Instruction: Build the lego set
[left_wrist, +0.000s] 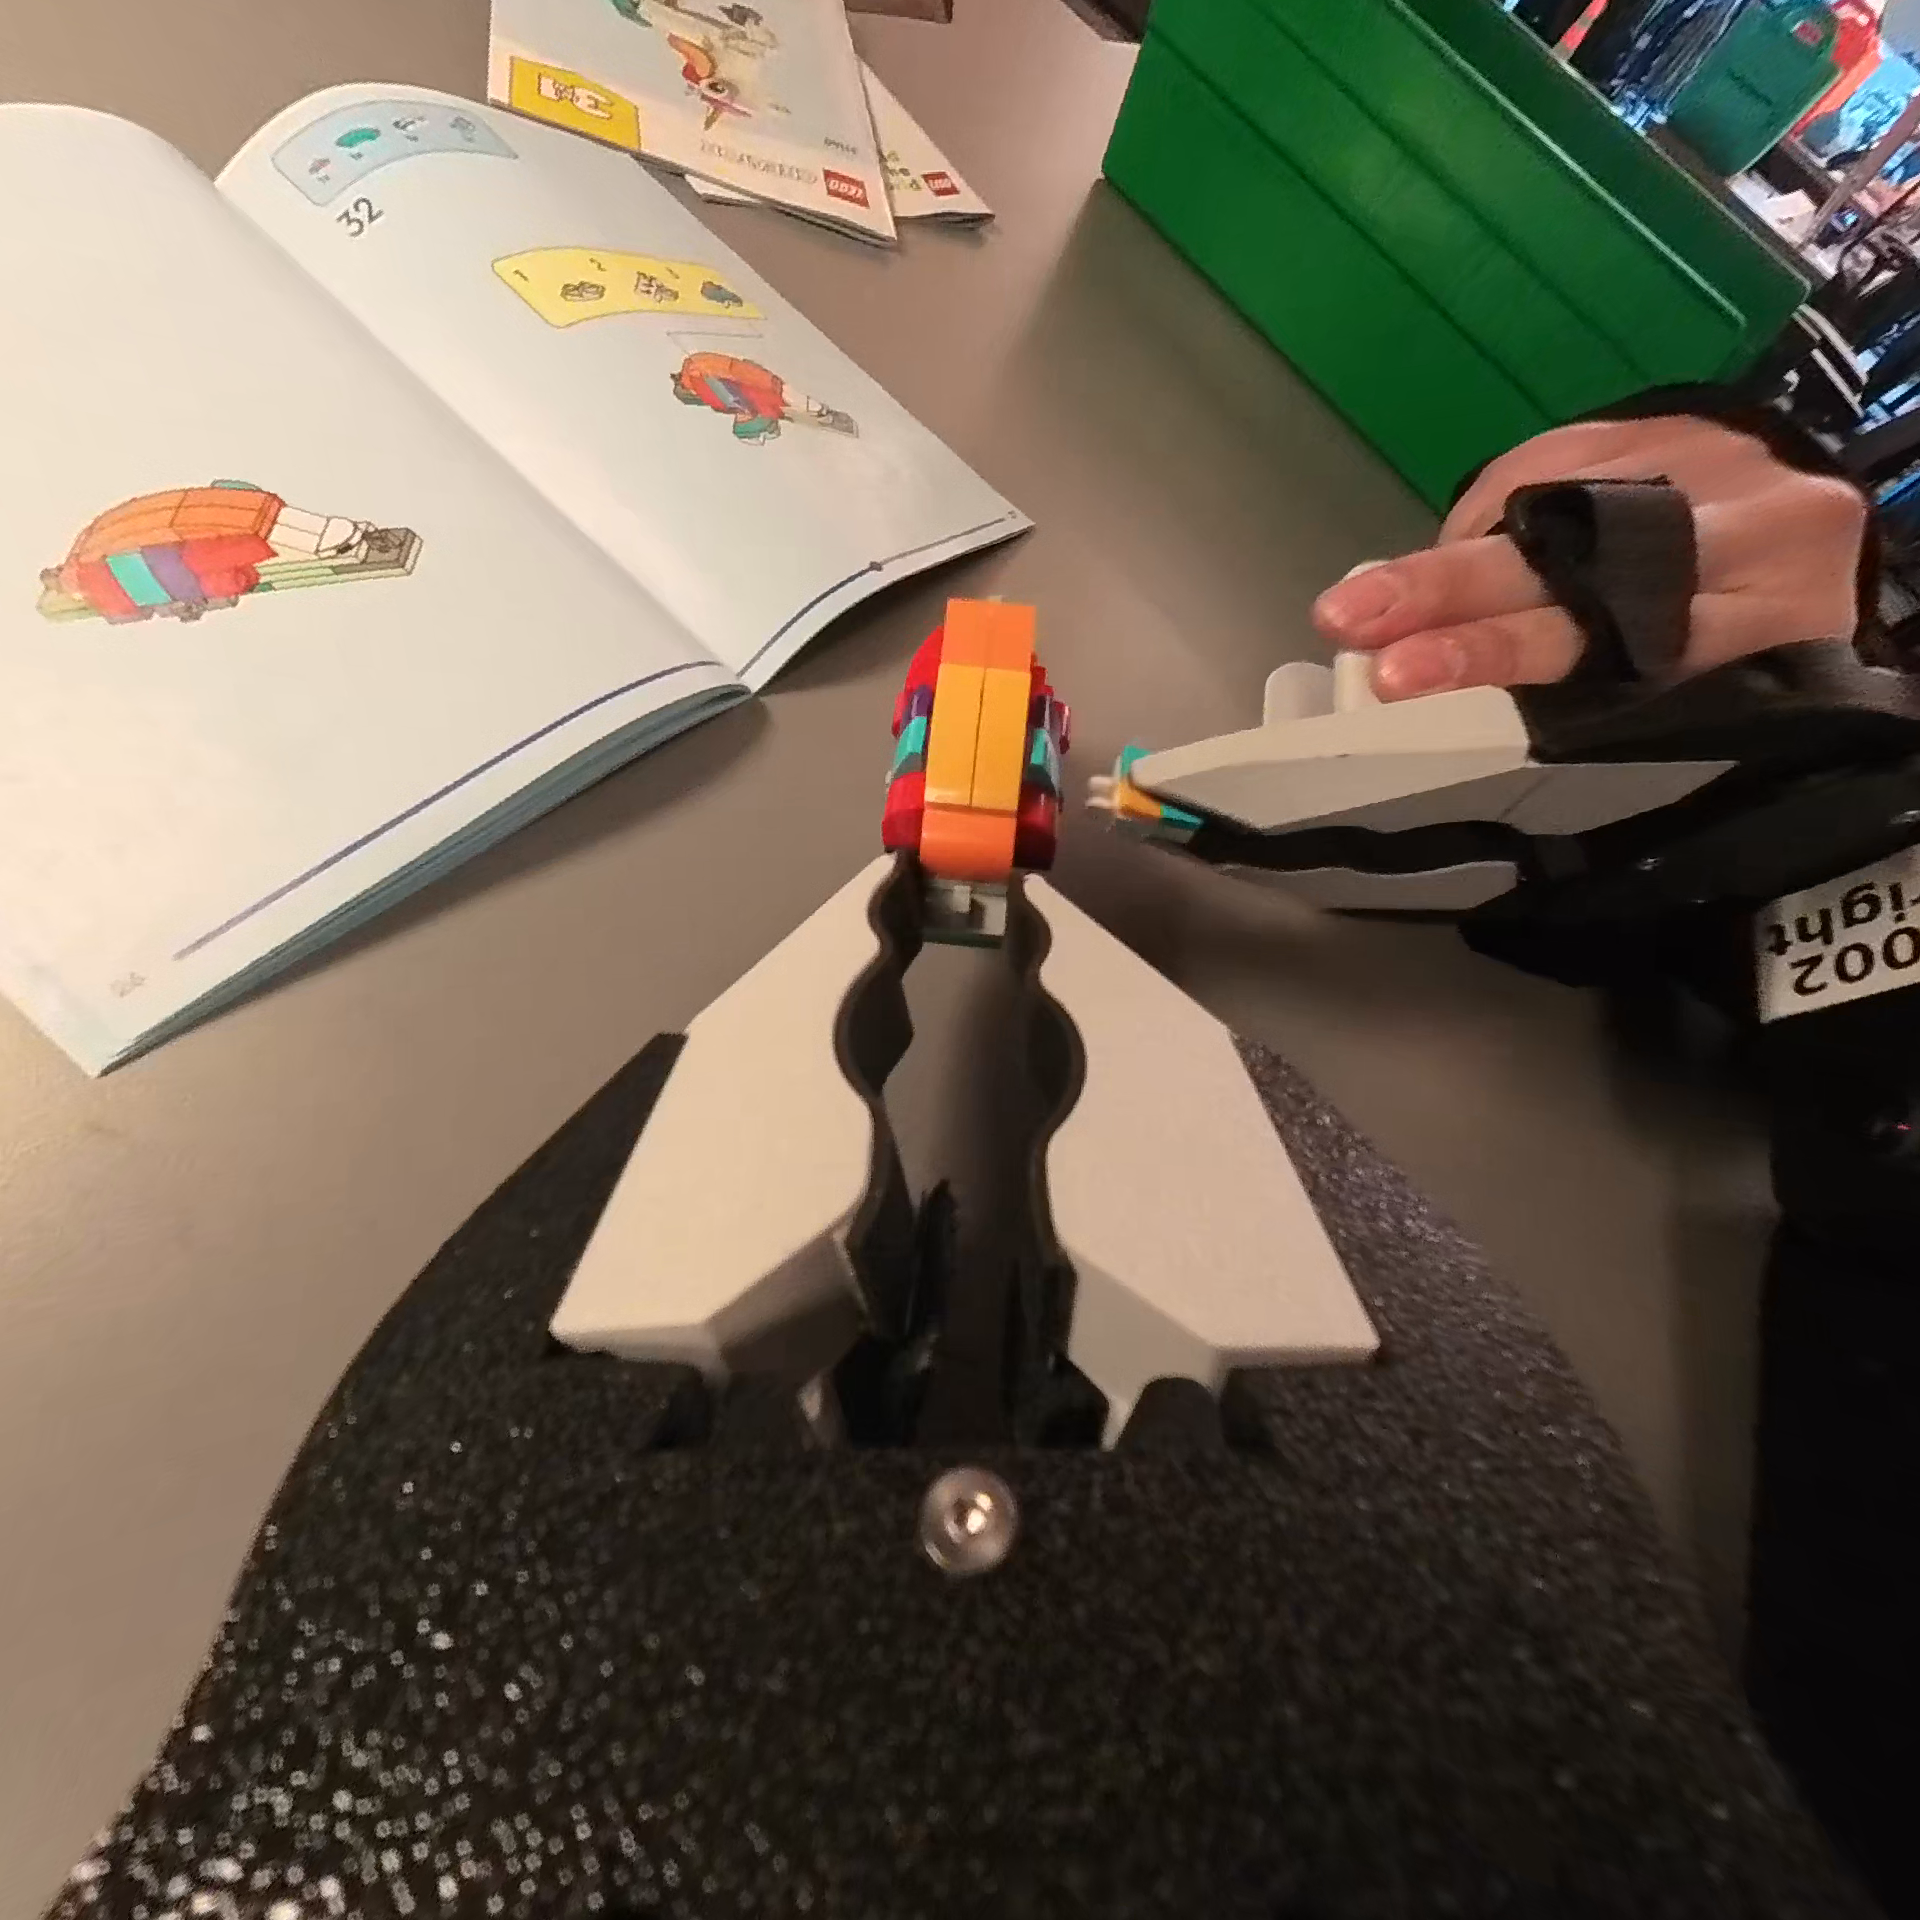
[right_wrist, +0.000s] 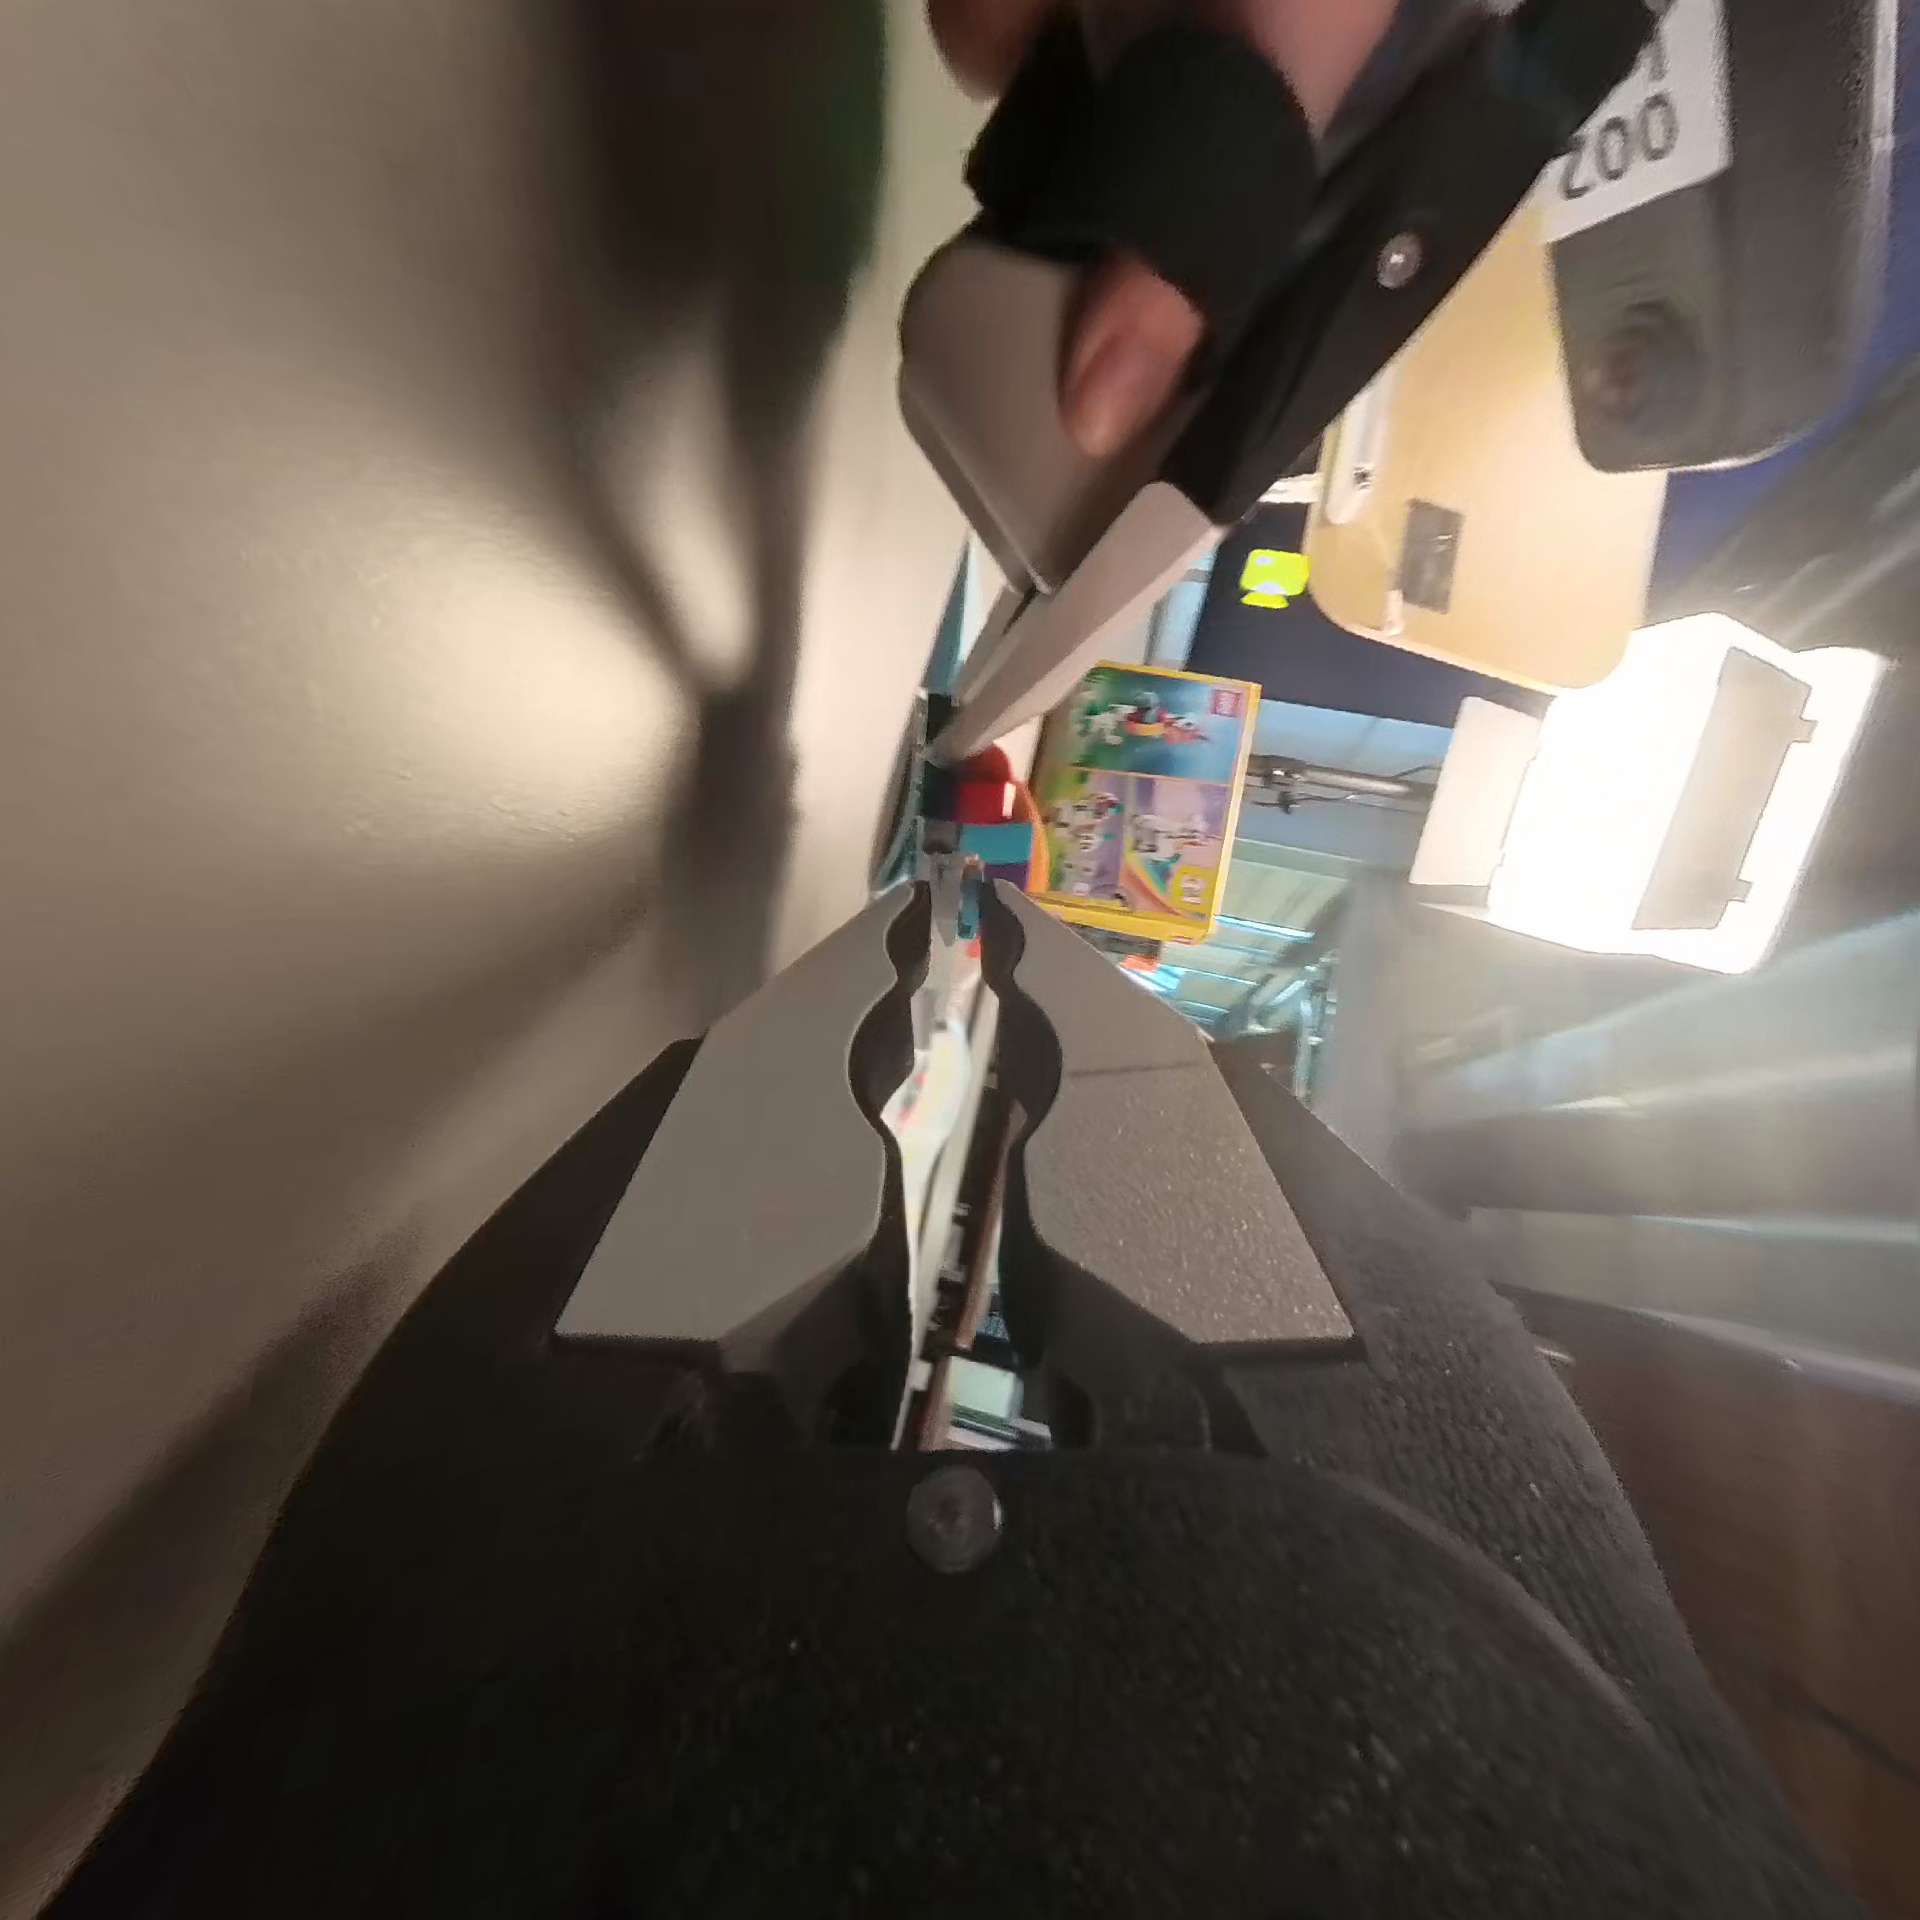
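The left claw (left_wrist: 961, 899) pinches the base of an orange-and-red lego model (left_wrist: 977, 743), holding it upright above the grey bench (left_wrist: 1195, 436). From the right, the right claw (left_wrist: 1117, 800), turned on its side in a gloved hand (left_wrist: 1621, 582), pinches a small teal-and-white piece (left_wrist: 1127, 805) just beside the model. An open instruction booklet (left_wrist: 312, 540) lies on the bench behind, near a green bin (left_wrist: 1403, 229).

the table (left_wrist: 312, 1195) is viewed downward from close by the left wrist view; the right wrist view is rolled sideways; the lego model (left_wrist: 977, 748) (right_wrist: 987, 821) is shared.
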